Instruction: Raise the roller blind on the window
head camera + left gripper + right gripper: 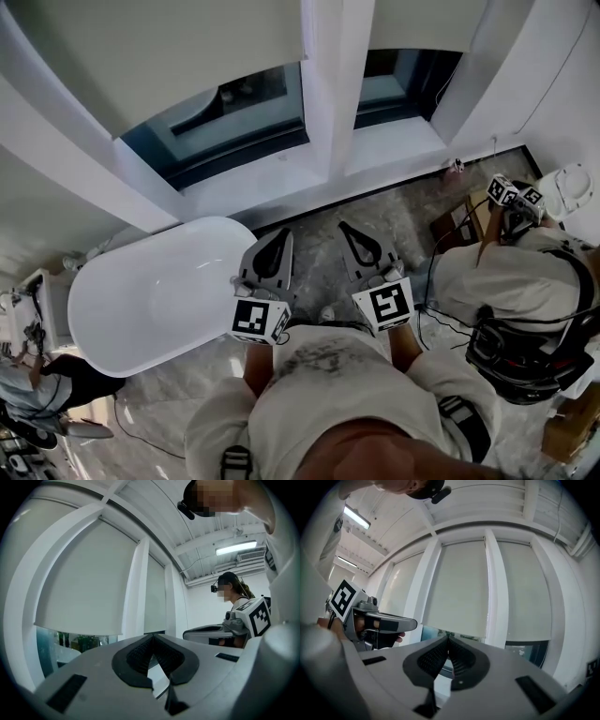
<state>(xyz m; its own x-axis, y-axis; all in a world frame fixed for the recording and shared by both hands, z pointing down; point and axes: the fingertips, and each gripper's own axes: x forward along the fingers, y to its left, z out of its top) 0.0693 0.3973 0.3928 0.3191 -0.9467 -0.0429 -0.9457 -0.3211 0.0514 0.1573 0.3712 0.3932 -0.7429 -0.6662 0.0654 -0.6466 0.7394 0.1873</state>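
At the far left, a white bathtub (141, 300) stands on the grey stone-patterned floor (412, 211), near the window wall. Above and beyond it, the left roller blind (141, 47) hangs most of the way down, and its bottom edge leaves a strip of dark glass exposed above the white sill (281, 183).

The left gripper (283, 234) is held level over the floor and points toward the window. Its jaws are closed tip to tip with nothing between them. It is well apart from either blind.

A white pillar (328, 84) divides the two panes.

The right gripper (346, 227) sits just beside the left one and points the same way. Its jaws are likewise pressed together and empty, clear of the blinds.

To the right of the pillar, the right roller blind (422, 21) is also lowered, with a band of glass showing beneath it.

At the far right, a second person (511, 272) in light clothing stands near the wall and holds another gripper with marker cubes (514, 194).
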